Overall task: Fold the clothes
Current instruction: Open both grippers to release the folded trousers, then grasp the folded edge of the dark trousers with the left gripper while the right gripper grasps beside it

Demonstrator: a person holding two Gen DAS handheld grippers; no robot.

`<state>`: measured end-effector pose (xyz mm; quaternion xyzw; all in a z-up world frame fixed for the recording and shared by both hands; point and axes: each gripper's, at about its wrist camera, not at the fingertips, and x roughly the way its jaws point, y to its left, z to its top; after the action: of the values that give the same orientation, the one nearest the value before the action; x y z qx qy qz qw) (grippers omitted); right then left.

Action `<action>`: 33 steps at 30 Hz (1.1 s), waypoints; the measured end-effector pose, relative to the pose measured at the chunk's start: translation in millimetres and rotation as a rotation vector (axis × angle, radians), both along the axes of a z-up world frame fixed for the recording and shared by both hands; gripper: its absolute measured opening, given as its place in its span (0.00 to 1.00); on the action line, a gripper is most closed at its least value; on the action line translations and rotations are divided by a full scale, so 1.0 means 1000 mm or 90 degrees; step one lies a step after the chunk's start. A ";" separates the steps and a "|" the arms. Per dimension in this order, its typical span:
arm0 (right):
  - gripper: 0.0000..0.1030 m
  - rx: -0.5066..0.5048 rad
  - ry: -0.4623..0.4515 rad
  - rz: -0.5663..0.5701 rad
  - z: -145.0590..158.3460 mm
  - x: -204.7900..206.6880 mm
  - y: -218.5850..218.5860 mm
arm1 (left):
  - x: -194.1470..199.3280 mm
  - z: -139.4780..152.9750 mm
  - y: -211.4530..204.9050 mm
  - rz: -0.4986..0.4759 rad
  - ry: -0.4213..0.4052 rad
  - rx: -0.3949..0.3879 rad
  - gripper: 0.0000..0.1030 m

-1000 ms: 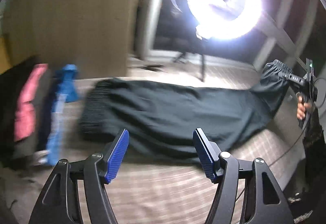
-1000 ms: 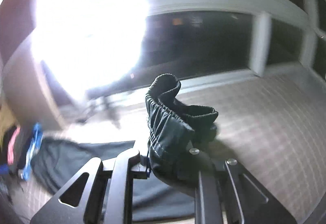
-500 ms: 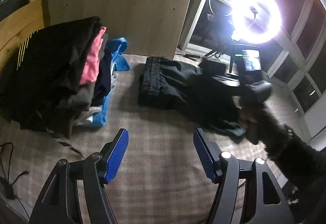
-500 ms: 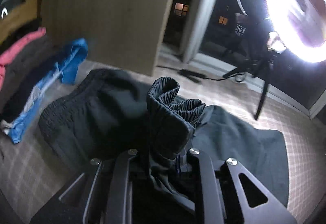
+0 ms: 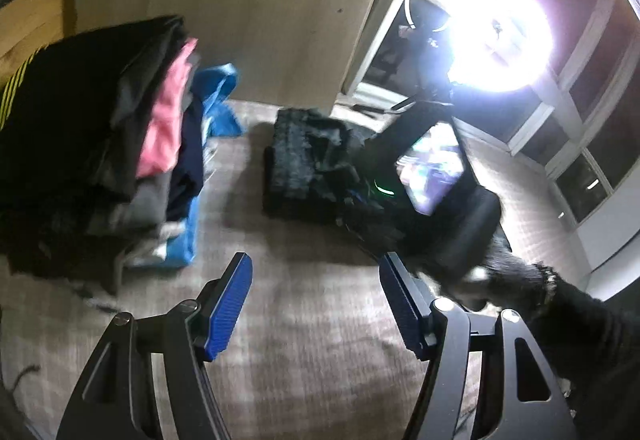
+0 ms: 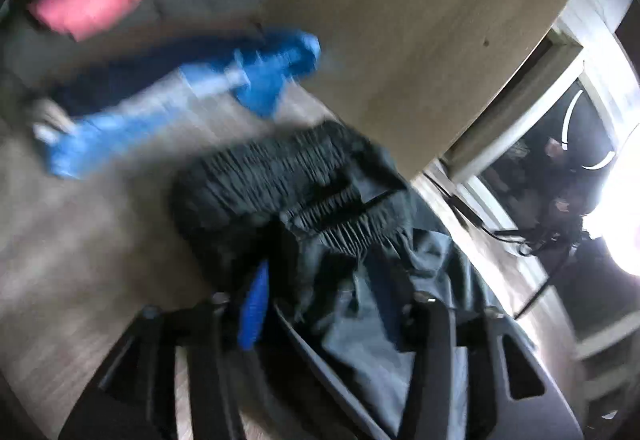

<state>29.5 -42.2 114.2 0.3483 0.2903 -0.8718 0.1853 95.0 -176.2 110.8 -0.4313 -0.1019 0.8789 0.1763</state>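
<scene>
Dark trousers with an elastic waistband lie folded over on the checked bed cover. In the right wrist view the waistband lies just ahead and dark cloth lies between the fingers. My right gripper has its jaws spread apart, the blue pad showing on the left finger. The right gripper with its phone screen also shows in the left wrist view, over the trousers. My left gripper is open and empty above the bare cover, short of the trousers.
A pile of clothes, black, pink and blue, lies at the left. A wooden panel stands behind. A bright ring light on a stand shines by the windows at the right.
My right gripper carried the trouser end across to the waistband end, folding the trousers in half, and its jaws have opened. My left gripper stayed open and turned left.
</scene>
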 end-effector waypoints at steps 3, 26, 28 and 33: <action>0.54 -0.176 -0.069 -0.004 0.047 0.002 0.060 | -0.016 0.003 0.009 -0.011 0.008 0.011 0.62; 0.54 -0.460 -0.283 -0.381 -0.008 0.019 0.423 | -0.167 -0.044 0.075 0.093 -0.034 -0.136 0.55; 0.54 -0.452 -0.284 -0.358 -0.009 0.014 0.417 | -0.147 -0.028 0.083 0.060 -0.012 -0.093 0.57; 0.54 -0.394 -0.335 -0.293 -0.029 0.000 0.387 | -0.127 -0.038 0.127 -0.057 -0.015 -0.121 0.61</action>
<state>29.0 345.2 85.3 0.5413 -0.1254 -0.8178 0.1499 -32.1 -48.8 72.8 -0.4607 -0.0010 0.8707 0.1723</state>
